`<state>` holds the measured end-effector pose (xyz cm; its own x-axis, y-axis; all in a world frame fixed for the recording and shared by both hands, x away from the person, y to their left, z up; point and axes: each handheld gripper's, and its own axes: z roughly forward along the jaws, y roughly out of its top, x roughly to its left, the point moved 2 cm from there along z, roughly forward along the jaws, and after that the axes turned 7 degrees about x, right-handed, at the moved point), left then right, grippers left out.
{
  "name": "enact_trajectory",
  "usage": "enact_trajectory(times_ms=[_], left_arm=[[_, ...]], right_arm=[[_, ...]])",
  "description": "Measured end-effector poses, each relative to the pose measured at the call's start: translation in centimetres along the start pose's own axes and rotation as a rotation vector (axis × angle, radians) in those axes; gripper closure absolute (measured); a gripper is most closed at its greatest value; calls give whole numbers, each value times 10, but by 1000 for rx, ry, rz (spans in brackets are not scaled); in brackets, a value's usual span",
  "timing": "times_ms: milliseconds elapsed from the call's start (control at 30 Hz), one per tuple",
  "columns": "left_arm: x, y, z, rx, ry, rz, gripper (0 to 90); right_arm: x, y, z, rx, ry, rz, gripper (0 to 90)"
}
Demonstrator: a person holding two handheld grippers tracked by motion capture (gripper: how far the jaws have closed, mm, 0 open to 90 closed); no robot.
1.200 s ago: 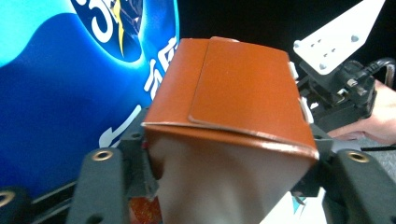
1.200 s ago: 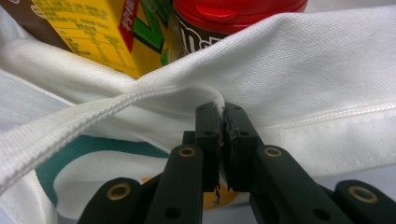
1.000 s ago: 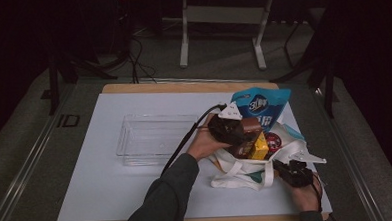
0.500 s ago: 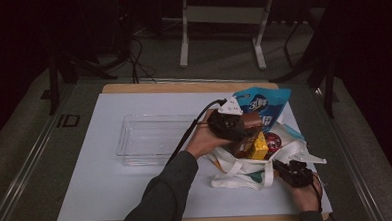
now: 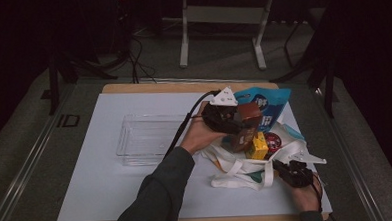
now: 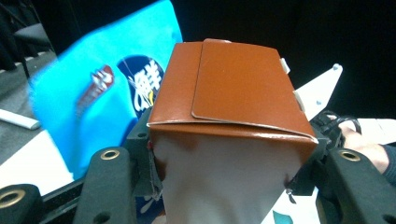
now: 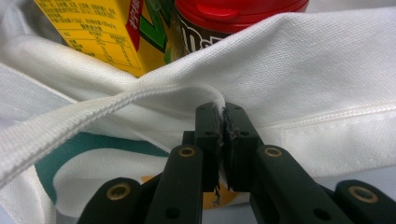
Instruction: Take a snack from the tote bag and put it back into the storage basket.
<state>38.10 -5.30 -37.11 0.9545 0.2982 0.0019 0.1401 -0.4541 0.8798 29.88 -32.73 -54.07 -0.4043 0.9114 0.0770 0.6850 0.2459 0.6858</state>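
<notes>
Gripping glossy brown carton (image 6: 233, 98), boxy

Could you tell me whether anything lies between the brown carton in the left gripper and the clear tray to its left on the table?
Nothing visible does. The left gripper holds the brown carton above the white bag, and the table is bare up to the clear tray.

A wooden table (image 5: 133, 88) is covered by a white mat (image 5: 97, 185). On the mat, a clear plastic tray (image 5: 145, 137) is set left of centre, and a white tote bag (image 5: 246, 171) is spread at the right, with a blue snack bag (image 5: 269, 105) lying behind it.
</notes>
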Motion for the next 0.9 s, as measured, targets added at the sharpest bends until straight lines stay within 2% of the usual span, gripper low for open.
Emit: enact_trajectory(times_ms=[200, 300, 467, 600, 900], left_arm=[[2, 5, -20, -23, 19, 2, 432], [4, 6, -34, -33, 21, 2, 432], [10, 8, -59, -67, 31, -22, 433], [13, 9, -76, -76, 54, -18, 433], [18, 5, -98, -77, 77, -25, 433]], right_arm=[[0, 0, 0, -1, 1, 1, 852], [0, 0, 0, -2, 2, 1, 852], [0, 0, 0, -1, 0, 1, 852], [0, 0, 0, -1, 0, 2, 853], [0, 0, 0, -1, 0, 0, 852]])
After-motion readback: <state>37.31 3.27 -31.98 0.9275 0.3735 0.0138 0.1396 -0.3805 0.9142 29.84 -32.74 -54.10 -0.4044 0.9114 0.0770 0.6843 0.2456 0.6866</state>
